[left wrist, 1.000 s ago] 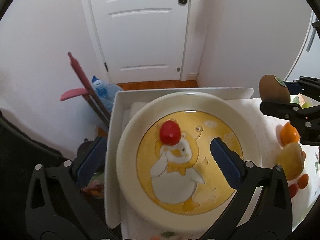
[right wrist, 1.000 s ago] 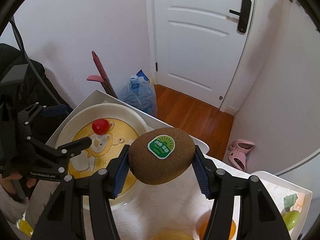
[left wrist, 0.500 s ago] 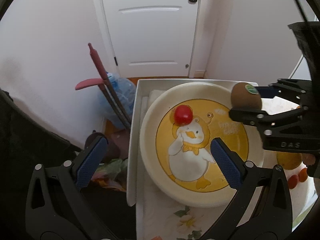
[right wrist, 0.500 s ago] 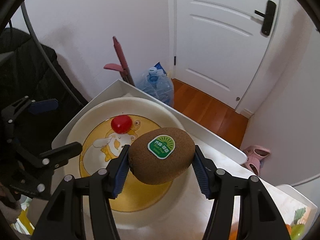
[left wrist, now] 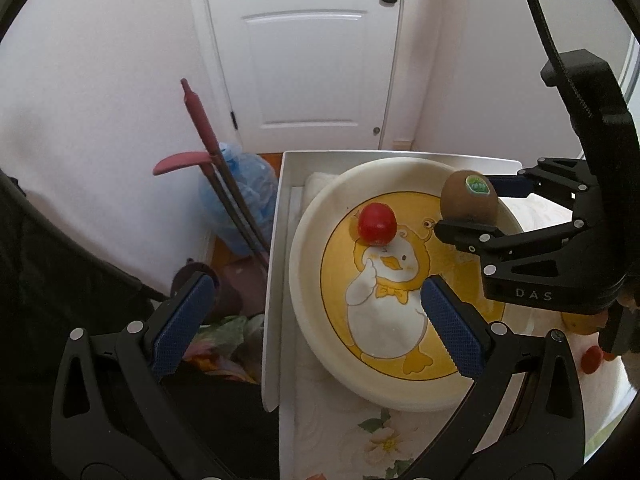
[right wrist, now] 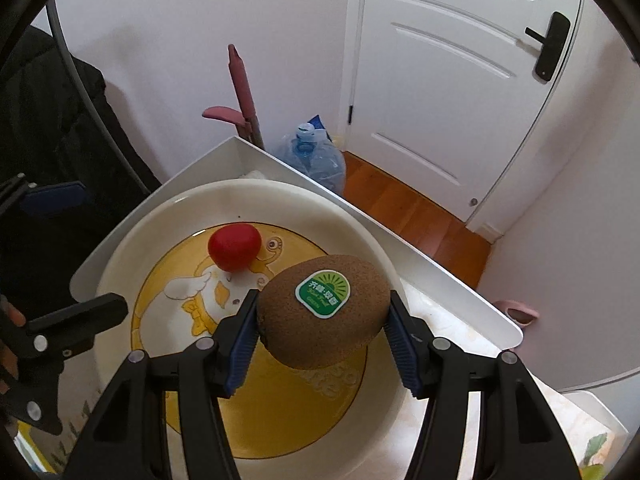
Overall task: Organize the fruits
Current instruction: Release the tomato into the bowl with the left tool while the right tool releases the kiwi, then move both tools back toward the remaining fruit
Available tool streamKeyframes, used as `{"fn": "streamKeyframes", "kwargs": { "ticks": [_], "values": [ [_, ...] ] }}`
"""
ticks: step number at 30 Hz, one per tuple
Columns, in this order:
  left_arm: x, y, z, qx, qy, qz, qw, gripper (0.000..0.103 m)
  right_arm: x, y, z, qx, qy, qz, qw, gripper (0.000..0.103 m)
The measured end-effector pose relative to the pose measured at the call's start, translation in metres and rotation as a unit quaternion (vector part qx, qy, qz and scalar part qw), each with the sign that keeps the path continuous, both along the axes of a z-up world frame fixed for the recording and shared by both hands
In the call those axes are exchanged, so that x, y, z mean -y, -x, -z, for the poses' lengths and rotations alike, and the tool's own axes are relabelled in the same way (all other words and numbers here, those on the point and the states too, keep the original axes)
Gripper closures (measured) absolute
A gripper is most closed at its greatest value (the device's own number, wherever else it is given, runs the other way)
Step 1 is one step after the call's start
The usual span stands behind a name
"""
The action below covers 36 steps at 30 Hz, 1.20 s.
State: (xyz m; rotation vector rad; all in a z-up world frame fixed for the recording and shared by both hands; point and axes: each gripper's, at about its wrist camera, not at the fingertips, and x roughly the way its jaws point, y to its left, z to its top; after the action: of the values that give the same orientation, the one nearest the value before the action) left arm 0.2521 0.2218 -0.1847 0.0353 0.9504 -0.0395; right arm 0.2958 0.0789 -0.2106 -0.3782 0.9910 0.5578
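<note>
My right gripper is shut on a brown kiwi with a green sticker, and holds it above the right part of a cream plate with a yellow duck picture. A red tomato lies on the plate near its far side. In the left wrist view the kiwi hangs over the plate's far right rim, and the tomato lies left of it. My left gripper stands open and empty above the plate's left edge.
The plate rests in a white tray lined with floral cloth. Small orange and red fruits lie at the right, partly hidden. Beyond the tray are a blue water bottle, a pink-handled tool, a white door and wooden floor.
The right gripper has carried the kiwi left and down, from beside the plate to above its right part. The left gripper has drifted left, so the plate sits further right in its view.
</note>
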Motion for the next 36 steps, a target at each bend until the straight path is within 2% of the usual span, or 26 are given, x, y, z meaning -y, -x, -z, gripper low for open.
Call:
{"fn": "streamKeyframes", "kwargs": {
  "ticks": [2, 4, 6, 13, 23, 29, 36],
  "values": [
    [0.0, 0.001, -0.001, 0.0, 0.0, -0.001, 1.0, 0.0, 0.002, 0.001, -0.001, 0.002, -0.001, 0.003, 1.0, 0.042],
    [0.0, 0.002, -0.003, 0.0, 0.001, -0.003, 1.0, 0.0, 0.001, 0.004, -0.004, 0.01, -0.009, -0.005, 1.0, 0.02],
    [-0.001, 0.004, -0.004, -0.002, 0.002, -0.004, 1.0, 0.0, 0.001, 0.006, -0.007, 0.013, -0.013, -0.012, 1.0, 0.005],
    [0.0, 0.012, -0.013, -0.001, -0.002, -0.005, 1.0, 0.0, 0.001, 0.017, -0.013, 0.002, -0.011, -0.015, 1.0, 0.005],
    [0.014, 0.034, -0.048, 0.027, -0.011, -0.001, 0.9996, 0.0, 0.025, 0.043, -0.054, 0.024, -0.024, 0.002, 0.999, 0.005],
    [0.041, 0.055, -0.071, 0.043, -0.011, 0.009, 0.999, 0.0, 0.054, 0.069, -0.08, 0.041, -0.031, 0.016, 0.999, 0.005],
    [0.09, 0.081, -0.094, 0.057, 0.004, 0.027, 0.998, 0.0, 0.108, 0.107, -0.106, 0.05, -0.031, 0.047, 0.997, 0.005]
  ]
}}
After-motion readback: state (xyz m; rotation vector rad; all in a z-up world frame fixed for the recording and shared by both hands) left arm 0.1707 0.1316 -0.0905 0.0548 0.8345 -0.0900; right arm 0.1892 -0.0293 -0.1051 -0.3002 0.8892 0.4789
